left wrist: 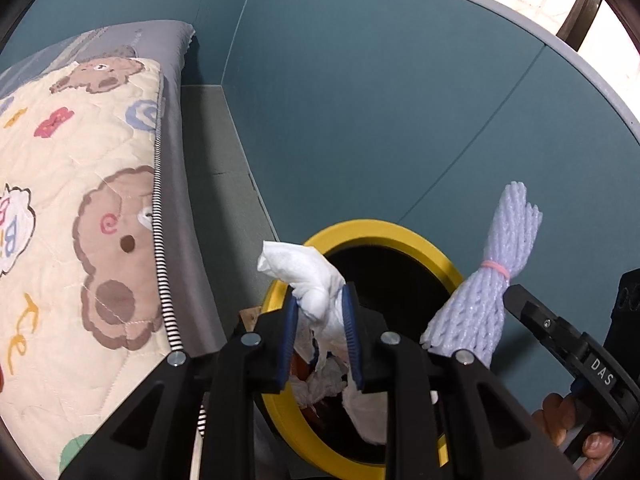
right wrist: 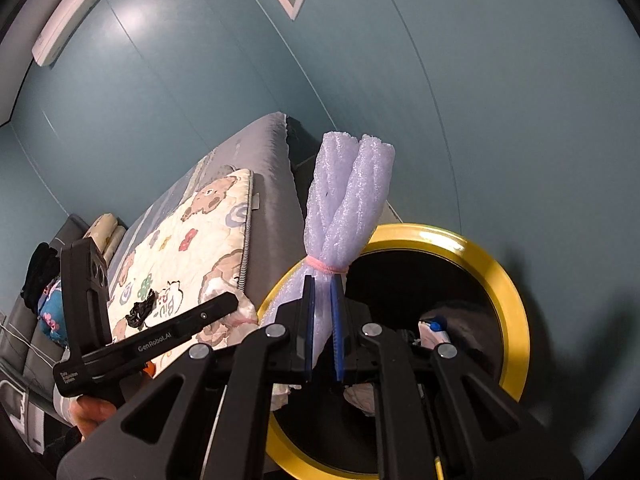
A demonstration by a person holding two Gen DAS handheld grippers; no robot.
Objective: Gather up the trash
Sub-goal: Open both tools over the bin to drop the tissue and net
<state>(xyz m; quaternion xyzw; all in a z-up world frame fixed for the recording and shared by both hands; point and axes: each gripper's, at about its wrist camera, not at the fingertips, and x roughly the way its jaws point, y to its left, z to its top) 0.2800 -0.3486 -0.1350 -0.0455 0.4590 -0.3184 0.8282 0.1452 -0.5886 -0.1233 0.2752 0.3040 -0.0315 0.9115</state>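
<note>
In the left wrist view, we see the left gripper [left wrist: 322, 300] at lower centre with a crumpled white tissue [left wrist: 308, 276] standing between its blue pads [left wrist: 351, 320]. The tissue rises above the fingertips toward the upper left and hangs down below them. Whether the pads press it or merely flank it we cannot tell. Directly beneath lies the yellow-rimmed bin [left wrist: 372, 232], its dark opening holding more crumpled paper [left wrist: 320, 388].

In the right wrist view, we see the right gripper [right wrist: 323, 280] at lower centre, clenched on a lilac foam net bundle [right wrist: 348, 196]. The pads grip the bundle just below its pink rubber band [right wrist: 326, 267]; the upper part stands upright above the fingertips, and the lower end passes down between the fingers. The bundle sits over the left portion of the bin rim.

In the left wrist view, the same bundle appears at right, above the right edge of the bin, with a hand [left wrist: 560, 420] visible at lower right.

A bed with a bear-print quilt [left wrist: 80, 200] occupies the left of both views, beside the bin.
</note>
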